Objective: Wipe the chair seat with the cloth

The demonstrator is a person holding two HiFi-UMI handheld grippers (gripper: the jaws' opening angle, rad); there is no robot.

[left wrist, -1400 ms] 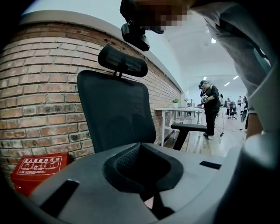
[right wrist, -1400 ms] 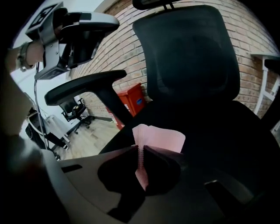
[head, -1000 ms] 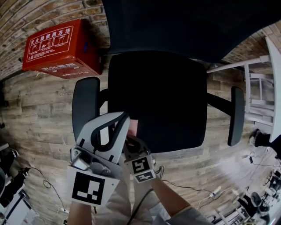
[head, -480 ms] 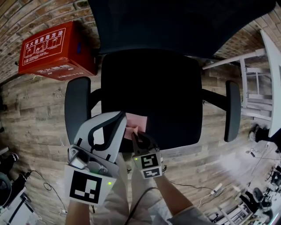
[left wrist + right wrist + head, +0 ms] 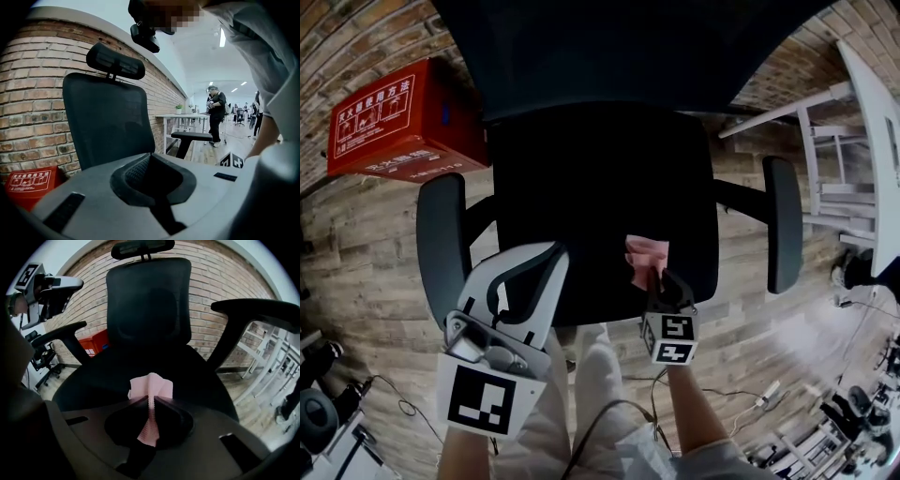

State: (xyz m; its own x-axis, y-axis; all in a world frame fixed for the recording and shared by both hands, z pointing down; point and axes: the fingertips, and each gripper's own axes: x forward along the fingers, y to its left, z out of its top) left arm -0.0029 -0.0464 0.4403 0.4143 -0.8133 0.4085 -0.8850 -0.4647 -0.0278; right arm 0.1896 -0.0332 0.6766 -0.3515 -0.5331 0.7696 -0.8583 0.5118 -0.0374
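The black chair seat (image 5: 591,178) fills the middle of the head view, under a tall mesh backrest (image 5: 150,301). My right gripper (image 5: 654,278) is shut on a pink cloth (image 5: 645,255) over the seat's front right part. In the right gripper view the cloth (image 5: 150,387) stands pinched between the closed jaws and fans out above the seat (image 5: 201,380). My left gripper (image 5: 558,253) hangs raised over the seat's front left, beside the left armrest (image 5: 441,234). Its jaws are shut with nothing in them, and it (image 5: 151,158) faces the backrest (image 5: 108,122).
A red box (image 5: 384,122) sits on the wooden floor left of the chair, against the brick wall. The right armrest (image 5: 783,225) and a white table frame (image 5: 853,141) are to the right. Cables lie on the floor. A person (image 5: 216,112) stands far off.
My right gripper has carried the pink cloth rightward along the front of the seat, from its left side to its right. The left gripper has stayed raised and shut.
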